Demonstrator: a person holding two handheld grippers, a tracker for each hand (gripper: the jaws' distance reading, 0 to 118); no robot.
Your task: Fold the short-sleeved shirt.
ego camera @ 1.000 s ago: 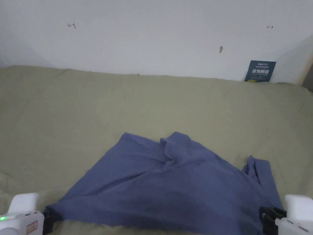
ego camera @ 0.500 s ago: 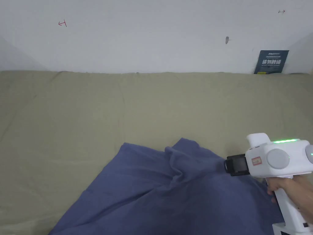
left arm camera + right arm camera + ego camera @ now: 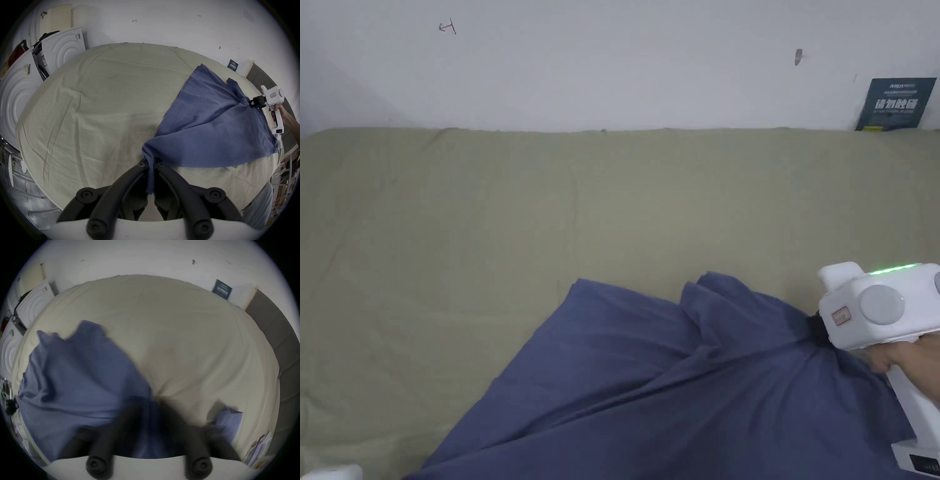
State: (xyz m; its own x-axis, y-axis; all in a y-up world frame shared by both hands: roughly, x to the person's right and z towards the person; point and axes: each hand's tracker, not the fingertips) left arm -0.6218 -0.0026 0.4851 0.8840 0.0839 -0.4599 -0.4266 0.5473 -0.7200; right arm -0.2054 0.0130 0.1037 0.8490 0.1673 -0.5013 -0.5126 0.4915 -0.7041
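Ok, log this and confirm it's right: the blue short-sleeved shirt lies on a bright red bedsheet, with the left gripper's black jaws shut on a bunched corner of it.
One detail is wrong: the sheet is pale olive-beige, not bright red, as the left gripper view shows. The rest stands: the blue short-sleeved shirt lies on it, and the left gripper has its black jaws shut on a bunched corner.

right gripper [image 3: 814,329] raised, carrying shirt [image 3: 675,387] edge farther back

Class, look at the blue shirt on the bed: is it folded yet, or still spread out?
Not folded. The shirt lies spread and rumpled on the bed, one corner pinched in the left tool; the right tool is at its far edge.
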